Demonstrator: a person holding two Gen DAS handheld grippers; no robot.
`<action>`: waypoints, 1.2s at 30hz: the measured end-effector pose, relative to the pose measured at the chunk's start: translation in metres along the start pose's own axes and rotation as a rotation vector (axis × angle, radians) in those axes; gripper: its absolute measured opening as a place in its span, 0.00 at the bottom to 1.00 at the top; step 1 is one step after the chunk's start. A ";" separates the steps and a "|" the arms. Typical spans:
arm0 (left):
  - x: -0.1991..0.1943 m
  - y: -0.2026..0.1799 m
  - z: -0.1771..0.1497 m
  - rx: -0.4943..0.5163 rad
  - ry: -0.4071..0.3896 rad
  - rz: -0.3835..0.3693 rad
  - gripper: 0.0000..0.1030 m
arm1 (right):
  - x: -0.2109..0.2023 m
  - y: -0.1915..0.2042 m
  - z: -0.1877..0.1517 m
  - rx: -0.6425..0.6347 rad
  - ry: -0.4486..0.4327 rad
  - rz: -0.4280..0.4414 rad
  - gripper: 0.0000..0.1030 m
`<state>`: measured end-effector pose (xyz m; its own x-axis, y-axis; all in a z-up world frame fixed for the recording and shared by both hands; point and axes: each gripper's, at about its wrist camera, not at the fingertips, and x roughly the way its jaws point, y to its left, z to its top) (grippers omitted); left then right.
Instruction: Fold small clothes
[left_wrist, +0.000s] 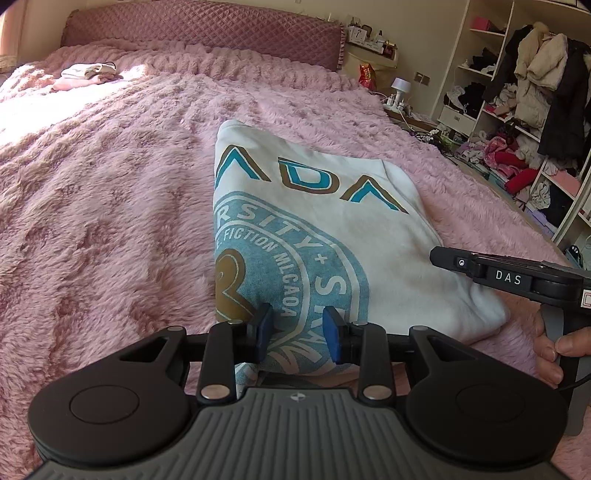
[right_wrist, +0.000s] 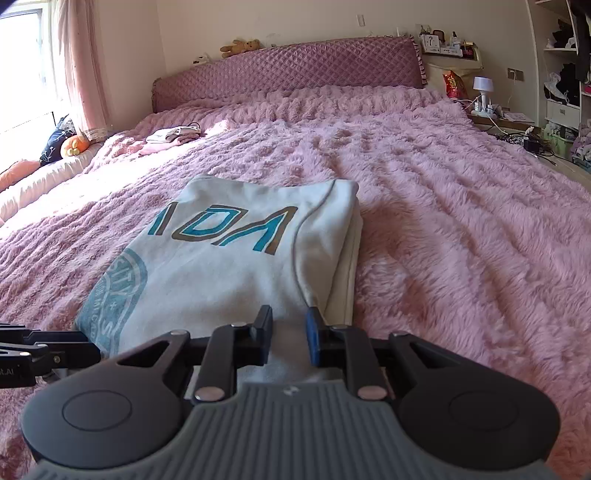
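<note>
A folded white sweatshirt with a teal and brown print lies flat on the pink furry bedspread. My left gripper hovers at its near edge over the round print, jaws apart, blue pads not pressing the cloth. In the right wrist view the same sweatshirt stretches away from me. My right gripper sits at its near right corner with a narrow gap between the pads; white cloth shows in the gap but is not pinched. The right gripper also reaches in from the right in the left wrist view.
A small stack of folded clothes rests far up the bed near the quilted headboard. A bedside shelf with a lamp and open shelves full of clothes stand to the right. A hand grips the right handle.
</note>
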<state>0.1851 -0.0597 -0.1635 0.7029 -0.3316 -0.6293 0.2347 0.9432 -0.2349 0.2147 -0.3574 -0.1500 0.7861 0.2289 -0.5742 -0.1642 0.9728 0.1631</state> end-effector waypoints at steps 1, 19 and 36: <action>-0.005 0.003 0.004 -0.016 -0.008 -0.013 0.37 | -0.004 -0.001 0.004 0.007 -0.015 0.008 0.21; 0.113 0.117 0.089 -0.565 0.055 -0.223 0.53 | 0.097 -0.063 0.082 0.406 -0.022 0.011 0.60; 0.134 0.118 0.092 -0.583 -0.009 -0.180 0.28 | 0.133 -0.063 0.086 0.288 0.011 -0.077 0.28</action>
<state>0.3685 0.0085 -0.2073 0.6926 -0.4821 -0.5366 -0.0547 0.7067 -0.7054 0.3809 -0.3912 -0.1681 0.7832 0.1569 -0.6017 0.0722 0.9381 0.3386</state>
